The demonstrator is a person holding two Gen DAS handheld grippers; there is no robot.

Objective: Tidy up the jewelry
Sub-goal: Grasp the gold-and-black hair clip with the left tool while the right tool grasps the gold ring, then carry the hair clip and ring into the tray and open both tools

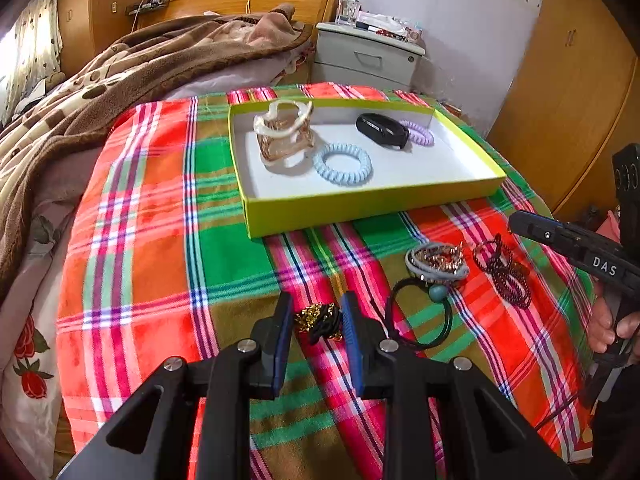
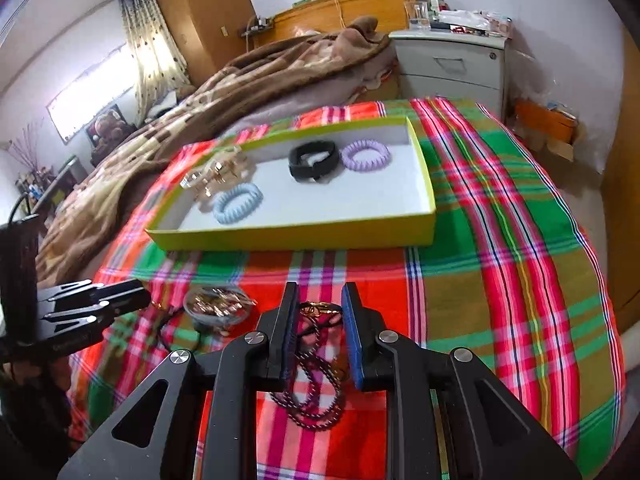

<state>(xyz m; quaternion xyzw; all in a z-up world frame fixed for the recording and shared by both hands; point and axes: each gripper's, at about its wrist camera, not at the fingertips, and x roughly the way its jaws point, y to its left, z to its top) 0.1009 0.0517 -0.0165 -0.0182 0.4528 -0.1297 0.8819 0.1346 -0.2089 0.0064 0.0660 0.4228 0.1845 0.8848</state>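
My left gripper (image 1: pixel 316 320) is low over the plaid cloth, shut on a black and gold hair tie (image 1: pixel 320 322) that fills the gap between its pads. My right gripper (image 2: pixel 319 312) hovers open above a dark beaded bracelet (image 2: pixel 312 396), which lies on the cloth under its fingers; bare cloth shows between the strands and the pads. The same dark beaded bracelet (image 1: pixel 504 276) sits below the right gripper's fingers (image 1: pixel 560 240) in the left wrist view. A yellow-green box (image 1: pixel 360 204) holds a clear claw clip (image 1: pixel 284 136), a blue coil tie (image 1: pixel 343 164), a black band (image 1: pixel 382 130) and a purple coil tie (image 1: pixel 420 132).
A grey hair-tie bundle with a gold clip (image 1: pixel 436 262) and a black tie with a teal bead (image 1: pixel 420 312) lie between the grippers. A brown blanket (image 1: pixel 120 76) covers the bed's left side. A grey nightstand (image 1: pixel 368 56) stands behind. A hand (image 1: pixel 608 328) holds the right gripper.
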